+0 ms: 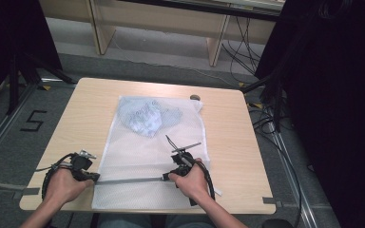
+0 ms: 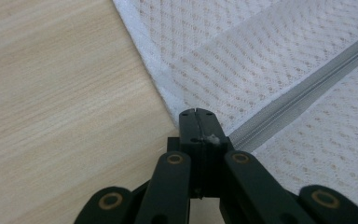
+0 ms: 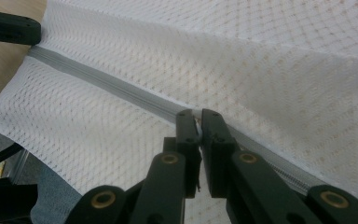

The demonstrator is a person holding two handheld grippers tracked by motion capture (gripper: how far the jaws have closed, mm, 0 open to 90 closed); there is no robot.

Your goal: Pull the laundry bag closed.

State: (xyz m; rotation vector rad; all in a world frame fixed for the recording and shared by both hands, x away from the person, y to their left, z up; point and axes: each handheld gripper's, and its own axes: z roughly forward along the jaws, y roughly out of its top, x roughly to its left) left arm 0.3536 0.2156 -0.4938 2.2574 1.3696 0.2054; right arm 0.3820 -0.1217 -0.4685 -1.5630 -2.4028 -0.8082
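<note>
Mesh bag (image 1: 138, 156): white woven netting, open diamond-pattern holes, matt, semi-sheer, with a plain smooth cloth hem along its edge. Zipper (image 1: 128, 180) across the lower part of the high view: grey tape, fine-ribbed teeth, dull finish. Crumpled garment (image 1: 145, 116) inside, upper centre: pale blue soft cloth, creased. Table (image 1: 76, 123): light wood-grain top, smooth, low sheen. Left gripper (image 2: 196, 112) and right gripper (image 3: 198, 113): black matt plastic, brass-coloured metal rivets at the link pivots.

Even, soft overhead light; near jaws blurred, dark edges.
</note>
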